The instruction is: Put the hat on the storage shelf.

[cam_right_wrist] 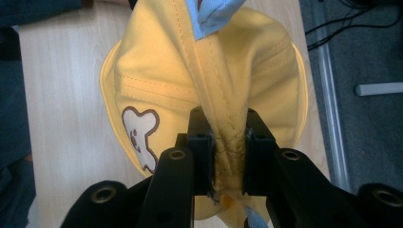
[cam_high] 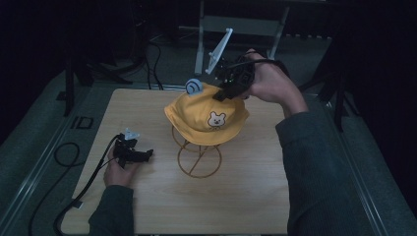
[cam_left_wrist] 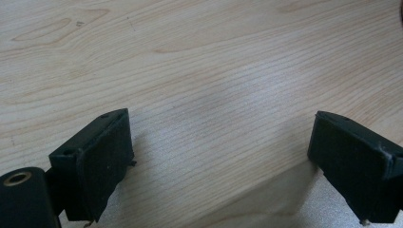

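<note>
The right gripper (cam_right_wrist: 227, 156) has its two black jaws pressed together on a bunched fold of the yellow hat (cam_right_wrist: 157, 71), with the stitched seam of the cloth squeezed between them. Seen from above, this right gripper (cam_high: 227, 91) meets the hat (cam_high: 206, 114) at the far right of its crown, held by the right hand (cam_high: 270, 81), whose dark sleeve runs down the right side of the table. The hat sits on a yellow wire stand (cam_high: 198, 156) near the middle of the wooden table (cam_high: 246, 196); a bear face patch (cam_high: 215, 119) shows on its near side (the same patch (cam_right_wrist: 140, 135) appears to the left of the jaws in the right gripper view), and a light blue ear-like piece (cam_high: 193, 86) rises from its far left. The left gripper (cam_high: 132, 153) lies low at the near left of the table, in the left hand (cam_high: 118, 169), well apart from the stand. In its own view the left gripper (cam_left_wrist: 218, 161) stands wide open, with bare wood between the jaws.
</note>
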{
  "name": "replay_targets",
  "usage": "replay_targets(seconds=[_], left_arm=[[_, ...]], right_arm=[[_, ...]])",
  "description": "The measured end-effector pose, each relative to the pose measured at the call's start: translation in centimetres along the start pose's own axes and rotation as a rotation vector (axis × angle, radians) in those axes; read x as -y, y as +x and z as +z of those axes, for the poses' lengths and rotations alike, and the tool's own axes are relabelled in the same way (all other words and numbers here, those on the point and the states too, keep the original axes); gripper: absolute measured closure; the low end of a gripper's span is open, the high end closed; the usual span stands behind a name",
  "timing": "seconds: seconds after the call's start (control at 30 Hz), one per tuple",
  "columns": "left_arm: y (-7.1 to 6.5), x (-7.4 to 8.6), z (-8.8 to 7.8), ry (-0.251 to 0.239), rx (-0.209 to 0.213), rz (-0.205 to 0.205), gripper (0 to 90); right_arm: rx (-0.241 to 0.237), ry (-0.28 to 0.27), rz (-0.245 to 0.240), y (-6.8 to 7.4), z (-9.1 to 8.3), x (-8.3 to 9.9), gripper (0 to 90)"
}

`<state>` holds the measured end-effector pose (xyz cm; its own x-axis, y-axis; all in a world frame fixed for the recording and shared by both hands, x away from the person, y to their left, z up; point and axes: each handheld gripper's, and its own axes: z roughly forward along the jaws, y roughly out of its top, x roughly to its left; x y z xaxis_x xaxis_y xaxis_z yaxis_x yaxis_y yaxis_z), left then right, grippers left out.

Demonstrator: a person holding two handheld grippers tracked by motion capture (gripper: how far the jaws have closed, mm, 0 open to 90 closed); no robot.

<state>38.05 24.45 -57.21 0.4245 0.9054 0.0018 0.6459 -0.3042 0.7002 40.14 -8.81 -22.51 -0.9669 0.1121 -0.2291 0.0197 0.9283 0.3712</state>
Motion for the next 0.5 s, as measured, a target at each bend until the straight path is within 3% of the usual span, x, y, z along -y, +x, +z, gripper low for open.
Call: replay_targets(seconds=[0.5], left_arm=[[0.0,0.0,0.0,0.002,0.002,0.0,7.6]], right_arm=[[-0.023,0.055,-0.024,0.2,1.9,-2.3,76.9]])
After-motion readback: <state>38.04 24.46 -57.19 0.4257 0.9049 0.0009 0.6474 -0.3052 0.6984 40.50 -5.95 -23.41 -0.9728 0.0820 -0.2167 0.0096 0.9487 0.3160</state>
